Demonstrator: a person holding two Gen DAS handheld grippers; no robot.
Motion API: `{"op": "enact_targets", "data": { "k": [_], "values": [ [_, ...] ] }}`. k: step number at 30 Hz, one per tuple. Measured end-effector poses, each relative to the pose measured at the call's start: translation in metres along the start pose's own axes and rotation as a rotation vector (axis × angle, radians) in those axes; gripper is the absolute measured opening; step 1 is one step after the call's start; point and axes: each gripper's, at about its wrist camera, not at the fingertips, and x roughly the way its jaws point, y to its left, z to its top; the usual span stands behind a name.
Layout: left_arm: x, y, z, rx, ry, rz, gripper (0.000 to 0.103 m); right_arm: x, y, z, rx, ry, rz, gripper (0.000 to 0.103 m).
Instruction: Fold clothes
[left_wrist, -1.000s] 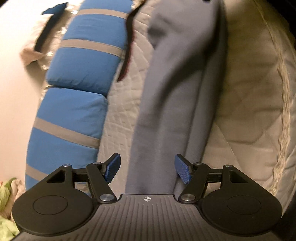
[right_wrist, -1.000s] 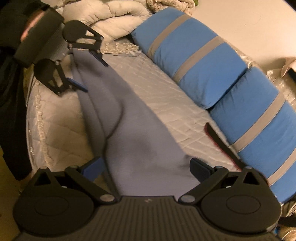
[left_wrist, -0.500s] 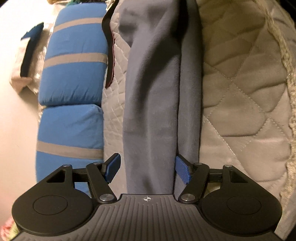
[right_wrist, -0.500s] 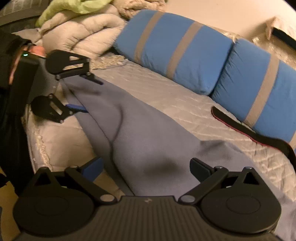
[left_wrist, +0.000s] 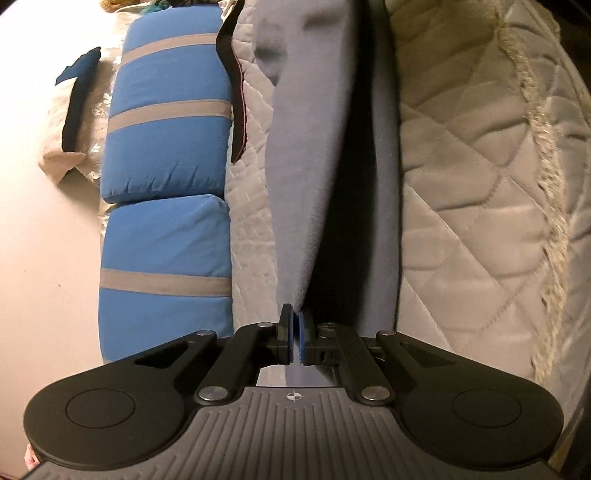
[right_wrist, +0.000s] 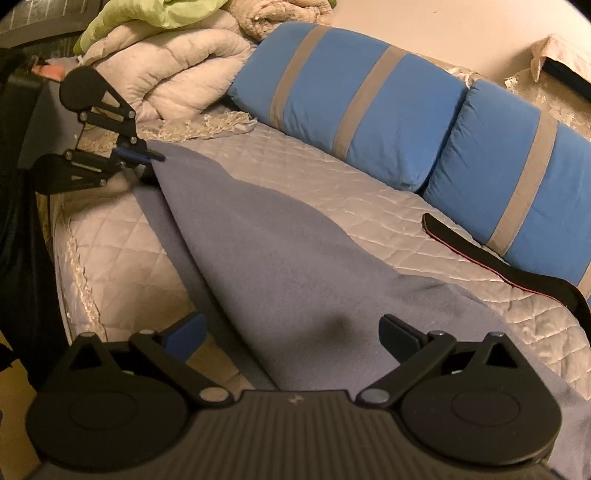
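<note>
Left tool pinching grey garment edge, right tool spread above it

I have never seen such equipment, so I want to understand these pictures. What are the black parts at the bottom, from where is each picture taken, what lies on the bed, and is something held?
No robot is here. A person holds a two-finger gripper in each hand, and each carries a camera that looks forward along its fingers. The black parts at the bottom are the gripper itself.

One picture is from the left gripper. Its jaws have just closed, pinching a corner of the grey cloth.

The other is from the right gripper. Its jaws stand open over the other end of the cloth, gripping nothing. Far left in this view you see the left gripper from outside, shut on the cloth.

The cloth lies stretched along a quilted bed. Two blue cushions line the wall, with a dark strap beside them and piled bedding at the end.
</note>
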Motion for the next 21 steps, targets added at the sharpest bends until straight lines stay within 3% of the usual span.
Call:
{"op": "enact_targets", "data": {
  "k": [8, 13, 15, 17, 21],
  "values": [
    [0.013, -0.024, 0.003, 0.006, 0.021, -0.132, 0.002, 0.001, 0.002, 0.0, -0.011, 0.011, -0.001, 0.103],
    [0.014, -0.029, -0.002, 0.05, 0.058, -0.127, 0.006, 0.002, 0.004, 0.0, -0.021, 0.014, -0.006, 0.103],
    [0.012, -0.021, -0.009, 0.017, 0.08, -0.114, 0.011, 0.002, 0.004, 0.0, -0.026, 0.014, -0.008, 0.103],
    [0.01, -0.011, -0.018, -0.027, 0.097, -0.1, 0.04, 0.002, 0.005, 0.0, -0.03, 0.014, -0.009, 0.103],
    [0.007, 0.015, -0.052, -0.155, 0.13, -0.072, 0.05, 0.001, 0.005, -0.001, -0.033, 0.011, -0.008, 0.103]
  ]
}}
